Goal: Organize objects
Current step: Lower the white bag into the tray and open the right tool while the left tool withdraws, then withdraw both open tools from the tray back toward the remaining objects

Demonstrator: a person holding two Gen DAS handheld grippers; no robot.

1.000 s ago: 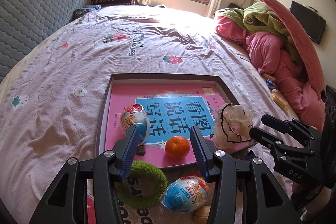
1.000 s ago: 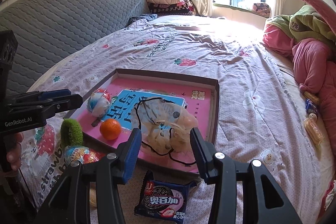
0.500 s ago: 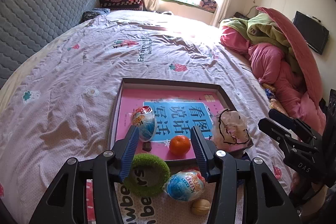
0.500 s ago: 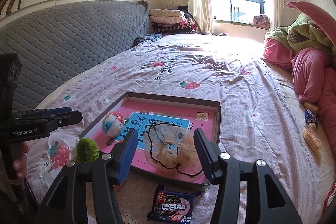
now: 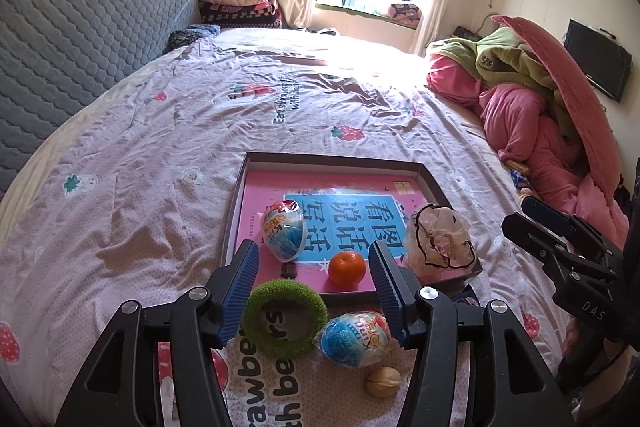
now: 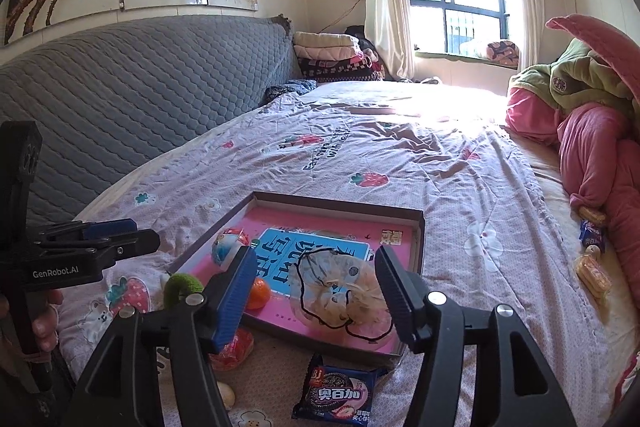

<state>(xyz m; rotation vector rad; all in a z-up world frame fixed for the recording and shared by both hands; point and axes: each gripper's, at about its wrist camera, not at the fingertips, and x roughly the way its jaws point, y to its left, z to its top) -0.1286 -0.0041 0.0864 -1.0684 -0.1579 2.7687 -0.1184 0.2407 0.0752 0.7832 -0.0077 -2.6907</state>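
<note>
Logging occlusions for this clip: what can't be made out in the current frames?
- Second wrapped egg, right wrist view: mostly hidden behind the right gripper's blue finger.
- Walnut, right wrist view: only a sliver shows past the gripper body.
- Small dark item in the tray, left wrist view: too small to identify.
- Snacks by the pink quilt, right wrist view: labels too small to read.
- Left gripper in the right wrist view: seen side-on, opening unclear there.

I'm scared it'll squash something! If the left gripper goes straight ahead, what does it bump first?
Probably the green fuzzy ring, lying between the open left gripper fingers, before the tray. Depth is hard to judge.
</note>
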